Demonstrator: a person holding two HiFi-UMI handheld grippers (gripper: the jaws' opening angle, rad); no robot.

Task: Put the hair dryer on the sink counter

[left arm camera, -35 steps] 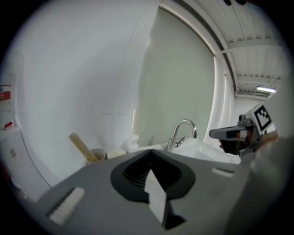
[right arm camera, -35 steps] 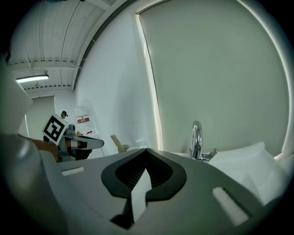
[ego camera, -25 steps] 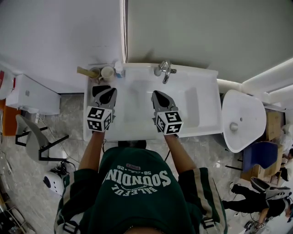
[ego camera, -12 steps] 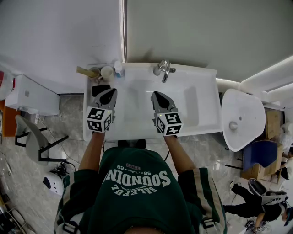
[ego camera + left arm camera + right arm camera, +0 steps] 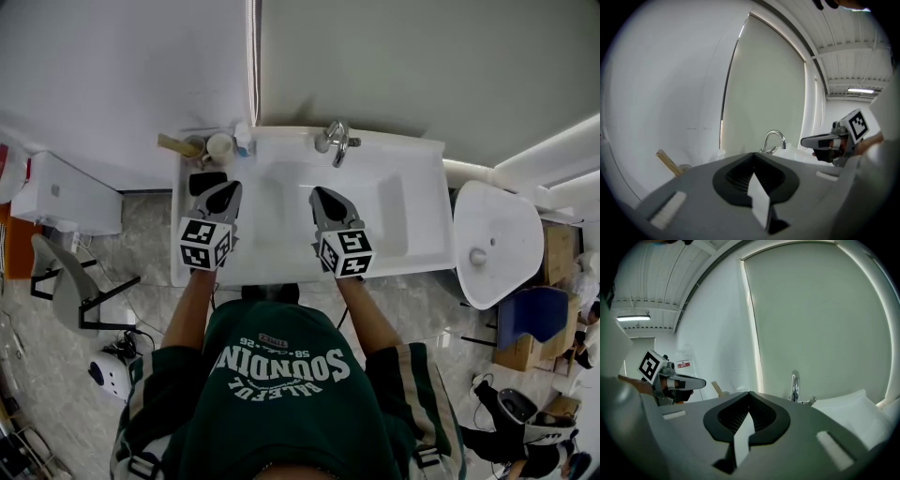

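My left gripper [image 5: 224, 190] hovers over the left end of the white sink counter [image 5: 412, 211], jaws shut with nothing between them [image 5: 753, 155]. A small black object [image 5: 206, 180] lies on the counter just under it; I cannot tell what it is. My right gripper [image 5: 320, 195] hangs over the basin in front of the faucet [image 5: 335, 142], also shut and empty [image 5: 750, 393]. Each gripper shows in the other's view, the right gripper [image 5: 820, 140] and the left gripper [image 5: 693, 382]. A white and black corded appliance [image 5: 109, 371] lies on the floor at lower left, possibly the hair dryer.
A cup [image 5: 220, 147], a wooden brush [image 5: 176, 145] and a small bottle [image 5: 244, 142] stand at the counter's back left corner. A second white basin [image 5: 497, 244] is to the right. A grey chair [image 5: 70, 286] and white cabinet [image 5: 66, 197] are to the left.
Both grippers stay almost still over the sink. The person at the lower right edge of the head view has moved further down.
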